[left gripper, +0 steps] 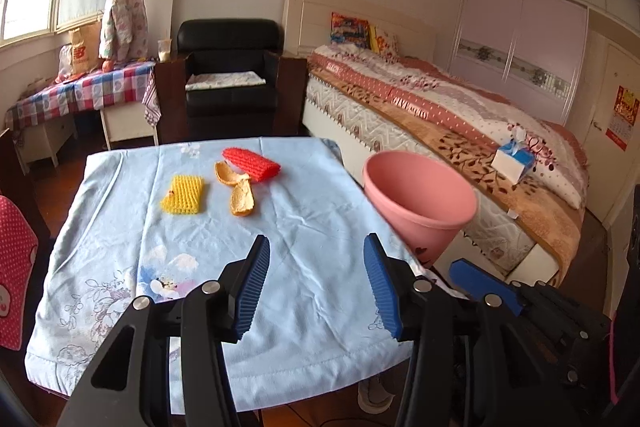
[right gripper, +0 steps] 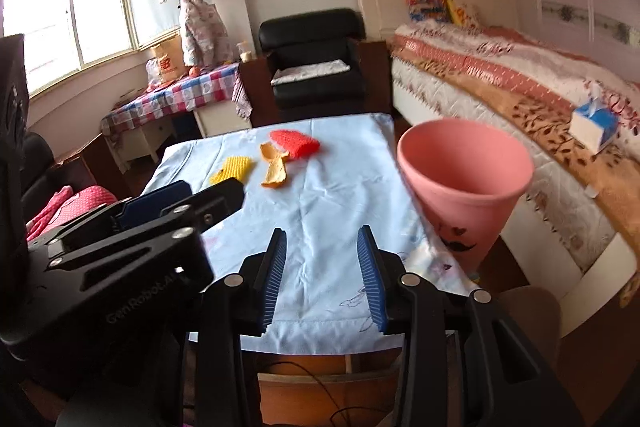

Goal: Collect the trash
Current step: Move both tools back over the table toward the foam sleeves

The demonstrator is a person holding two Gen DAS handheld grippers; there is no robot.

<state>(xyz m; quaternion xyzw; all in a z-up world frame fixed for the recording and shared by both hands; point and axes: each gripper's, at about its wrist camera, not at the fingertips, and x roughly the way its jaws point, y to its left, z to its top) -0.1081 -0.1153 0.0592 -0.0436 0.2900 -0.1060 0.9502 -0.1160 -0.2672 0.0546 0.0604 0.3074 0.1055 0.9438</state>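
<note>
Orange peels (left gripper: 240, 189), a red foam net (left gripper: 252, 163) and a yellow foam net (left gripper: 183, 195) lie mid-tabletop (left gripper: 312, 227); the pink bin (left gripper: 420, 203) stands just beside its right edge. Left tool (left gripper: 316, 283) and right tool (right gripper: 322, 275) hover released, nothing between them.

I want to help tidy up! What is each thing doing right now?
Left tongs: open, empty.
Right tongs: open, empty.
Pink bin: upright beside the table, nothing visible inside.
Red foam net: lying on the tablecloth.
Yellow foam net: lying flat.
Orange peels: lying beside the red net.
</note>
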